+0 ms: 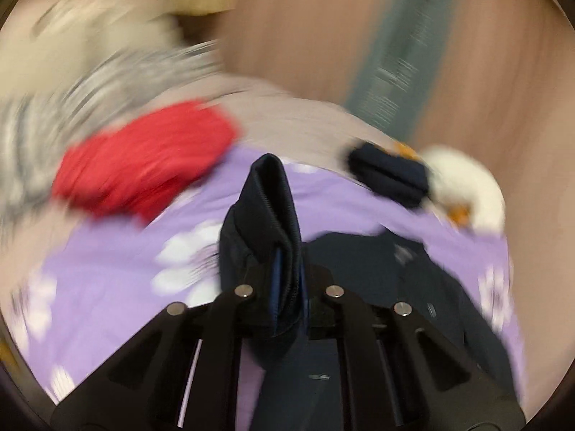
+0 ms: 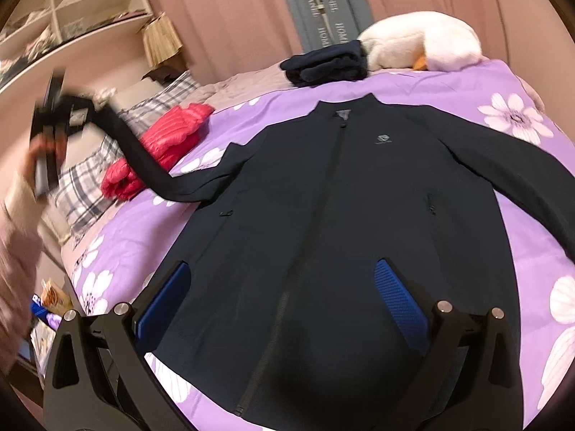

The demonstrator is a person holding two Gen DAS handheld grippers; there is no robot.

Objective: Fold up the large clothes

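A dark navy zip jacket [image 2: 345,194] lies front up on the purple flowered bedspread [image 2: 449,82], collar at the far end. My left gripper [image 1: 284,283] is shut on the cuff of the jacket's left sleeve [image 1: 266,208] and holds it lifted off the bed; in the right wrist view that gripper [image 2: 54,115] is high at the left with the sleeve [image 2: 143,165] stretched up to it. My right gripper [image 2: 284,305] is open and empty, hovering over the jacket's lower hem, blue pads [image 2: 402,305] on each side of the zip. The other sleeve [image 2: 521,165] lies spread to the right.
A red puffer jacket [image 2: 161,143] lies on the bed's left edge beside a plaid pillow [image 2: 82,186]. A folded navy garment [image 2: 323,61] and a white plush toy [image 2: 420,43] sit at the far end. Shelves [image 2: 72,10] and pink curtains stand beyond.
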